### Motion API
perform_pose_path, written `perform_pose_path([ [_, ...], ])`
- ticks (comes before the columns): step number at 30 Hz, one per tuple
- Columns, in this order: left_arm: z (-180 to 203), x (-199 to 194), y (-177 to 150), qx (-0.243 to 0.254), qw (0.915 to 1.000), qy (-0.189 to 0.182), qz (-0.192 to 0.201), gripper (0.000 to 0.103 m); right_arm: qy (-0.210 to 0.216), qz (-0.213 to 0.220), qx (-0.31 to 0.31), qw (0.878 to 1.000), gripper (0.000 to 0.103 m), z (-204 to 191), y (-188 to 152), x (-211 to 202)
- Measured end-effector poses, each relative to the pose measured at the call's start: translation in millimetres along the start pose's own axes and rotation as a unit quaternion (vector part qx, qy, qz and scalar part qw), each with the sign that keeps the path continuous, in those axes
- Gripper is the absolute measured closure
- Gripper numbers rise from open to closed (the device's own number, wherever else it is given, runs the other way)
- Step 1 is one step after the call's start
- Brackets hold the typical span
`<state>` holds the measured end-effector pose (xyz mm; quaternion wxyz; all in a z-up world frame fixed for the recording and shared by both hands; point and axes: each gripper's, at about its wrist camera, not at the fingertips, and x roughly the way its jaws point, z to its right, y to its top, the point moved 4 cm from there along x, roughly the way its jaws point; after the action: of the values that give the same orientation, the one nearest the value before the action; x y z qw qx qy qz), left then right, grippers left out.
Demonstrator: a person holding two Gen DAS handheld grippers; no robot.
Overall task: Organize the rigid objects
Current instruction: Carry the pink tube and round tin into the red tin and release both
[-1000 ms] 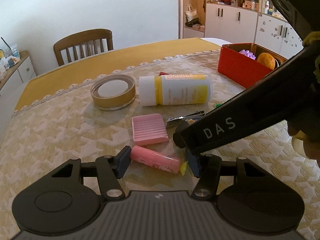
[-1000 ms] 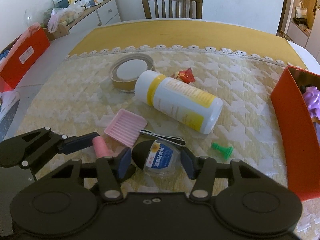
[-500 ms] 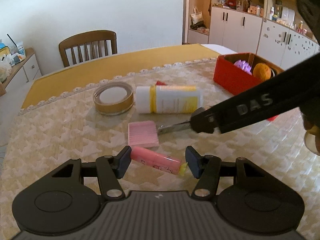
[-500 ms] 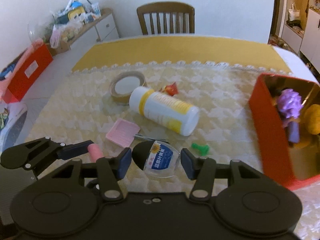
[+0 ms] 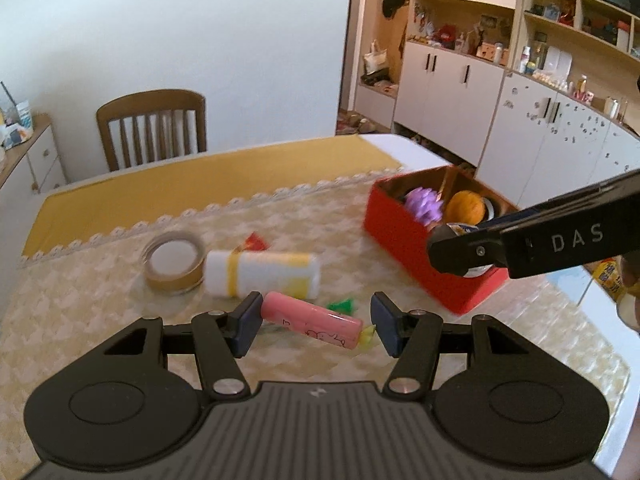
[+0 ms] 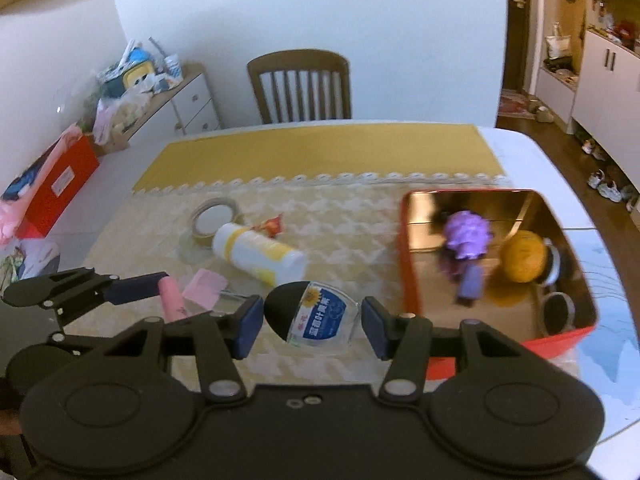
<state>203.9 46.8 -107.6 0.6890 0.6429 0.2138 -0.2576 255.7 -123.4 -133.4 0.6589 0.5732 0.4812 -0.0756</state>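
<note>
My left gripper (image 5: 316, 324) is shut on a pink tube (image 5: 310, 324) and holds it in the air above the tablecloth; it also shows in the right wrist view (image 6: 170, 300). My right gripper (image 6: 314, 320) is shut on a clear plastic case with a black insert and a blue label (image 6: 314, 318), raised near the red box (image 6: 412, 276). In the left wrist view the right gripper (image 5: 460, 250) is over the red box's (image 5: 400, 240) near corner. The box holds a purple toy (image 6: 466, 234), an orange ball (image 6: 524, 256) and other items.
On the tablecloth lie a white and yellow bottle (image 6: 260, 256), a tape roll (image 6: 214, 220), a red wrapper (image 6: 272, 226), a pink ridged pad (image 6: 204, 286), a metal clip (image 6: 234, 294) and a green peg (image 5: 342, 306). A wooden chair (image 6: 300, 84) stands at the far side.
Both grippers have risen off the table with their loads. The right gripper has carried the clear case to the right, toward the red box. The left gripper lifted the pink tube.
</note>
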Motion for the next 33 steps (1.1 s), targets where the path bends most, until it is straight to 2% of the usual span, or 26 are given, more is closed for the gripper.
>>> perform_pose_path([
  [6, 36.1, 4.4, 26.3, 0.009, 0.9998, -0.012, 0.016, 0.044, -0.017, 0.023, -0.002, 1.000, 0.050, 41.6, 3.2, -23.7],
  [13, 81.7, 27.4, 55.6, 0.012, 0.9994, -0.024, 0.019, 0.044, -0.026, 0.026, -0.013, 0.999, 0.050, 93.0, 0.8, -34.3],
  [20, 118.1, 72.8, 71.6, 0.008, 0.9996, -0.027, -0.007, 0.044, -0.012, 0.010, -0.047, 0.999, 0.050, 133.4, -2.3, -24.3],
  [21, 121.3, 79.9, 73.9, 0.004, 0.9995, -0.029, -0.013, 0.044, -0.011, 0.008, -0.056, 0.998, 0.054, 136.8, -2.0, -22.3],
  [22, 125.5, 86.4, 75.5, 0.001, 0.9994, -0.028, -0.018, 0.044, -0.008, 0.004, -0.064, 0.998, 0.073, 139.7, -2.1, -20.0],
  [23, 129.4, 93.9, 77.8, -0.002, 0.9994, -0.027, -0.023, 0.044, -0.004, -0.002, -0.069, 0.998, 0.077, 143.7, -1.9, -16.2],
  [25, 136.8, 106.8, 81.5, -0.005, 0.9993, -0.021, -0.030, 0.044, 0.002, -0.007, -0.070, 0.998, 0.075, 152.4, -0.9, -8.9],
  [29, 150.3, 133.9, 82.9, -0.001, 0.9987, -0.009, -0.050, 0.044, 0.003, -0.021, -0.093, 0.995, 0.077, 163.7, 0.7, 8.6],
  [33, 154.2, 160.6, 78.3, -0.015, 0.9967, 0.001, -0.080, 0.044, 0.020, -0.025, -0.094, 0.995, 0.075, 175.0, 0.4, 10.8],
])
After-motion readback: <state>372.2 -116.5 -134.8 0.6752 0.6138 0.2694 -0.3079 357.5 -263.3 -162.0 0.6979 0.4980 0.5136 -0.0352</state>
